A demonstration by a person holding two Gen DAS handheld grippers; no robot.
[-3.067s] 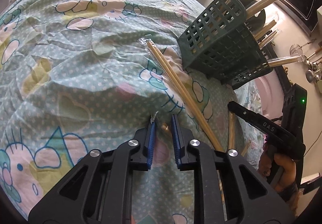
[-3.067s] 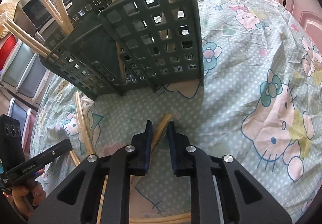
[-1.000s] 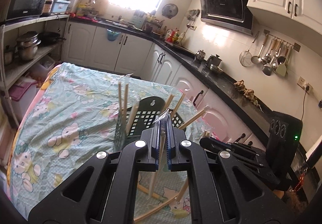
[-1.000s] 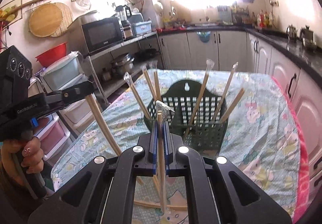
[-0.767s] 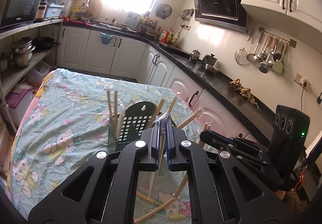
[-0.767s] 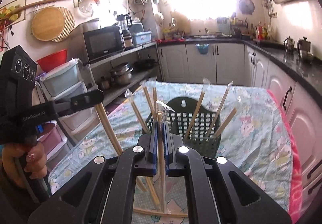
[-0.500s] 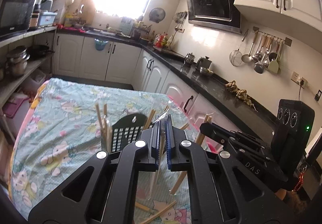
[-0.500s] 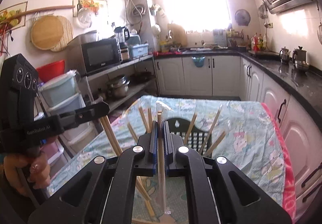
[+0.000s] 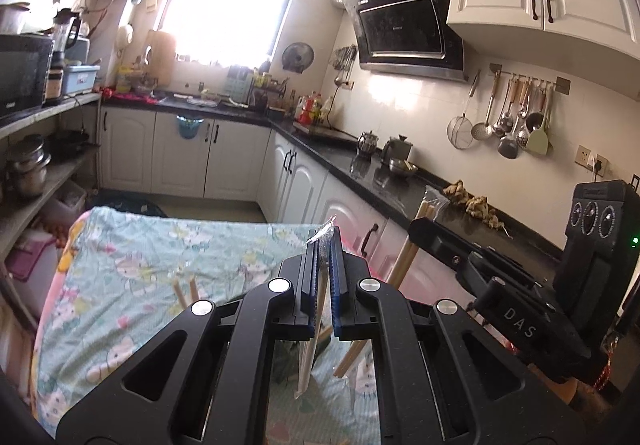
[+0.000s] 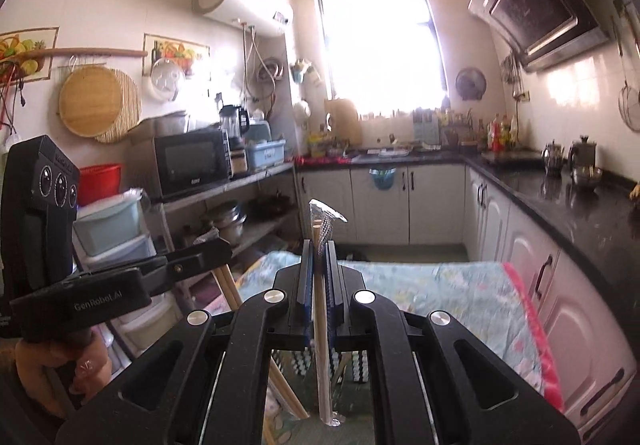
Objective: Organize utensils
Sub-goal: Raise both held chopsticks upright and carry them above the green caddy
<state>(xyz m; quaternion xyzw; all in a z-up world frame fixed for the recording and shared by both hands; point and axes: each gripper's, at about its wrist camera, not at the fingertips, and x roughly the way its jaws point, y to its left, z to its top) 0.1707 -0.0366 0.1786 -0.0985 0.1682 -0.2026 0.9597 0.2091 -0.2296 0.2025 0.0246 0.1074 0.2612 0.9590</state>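
My left gripper (image 9: pixel 325 245) is shut on a plastic-wrapped pair of chopsticks (image 9: pixel 310 357) that hangs down between its arms. My right gripper (image 10: pixel 319 249) is shut on another wrapped pair of chopsticks (image 10: pixel 322 345), held upright high above the table. Each gripper shows in the other's view, the right gripper (image 9: pixel 432 235) with its chopsticks (image 9: pixel 404 265), the left gripper (image 10: pixel 208 249) with its chopsticks (image 10: pixel 228 285). The dark green utensil basket (image 10: pixel 356 365) is mostly hidden under the gripper bodies; chopstick tips (image 9: pixel 186 291) stick up from it.
The table wears a pale green cartoon cloth (image 9: pixel 132 265) with a pink edge (image 10: pixel 532 325). White kitchen cabinets (image 9: pixel 176 157) and a black counter (image 10: pixel 560 197) run around the room. Shelves with a microwave (image 10: pixel 192 165) stand at the left.
Both grippers closed on wrapped chopsticks lying on the table, then rose and tilted upward. The basket has sunk out of sight beneath them.
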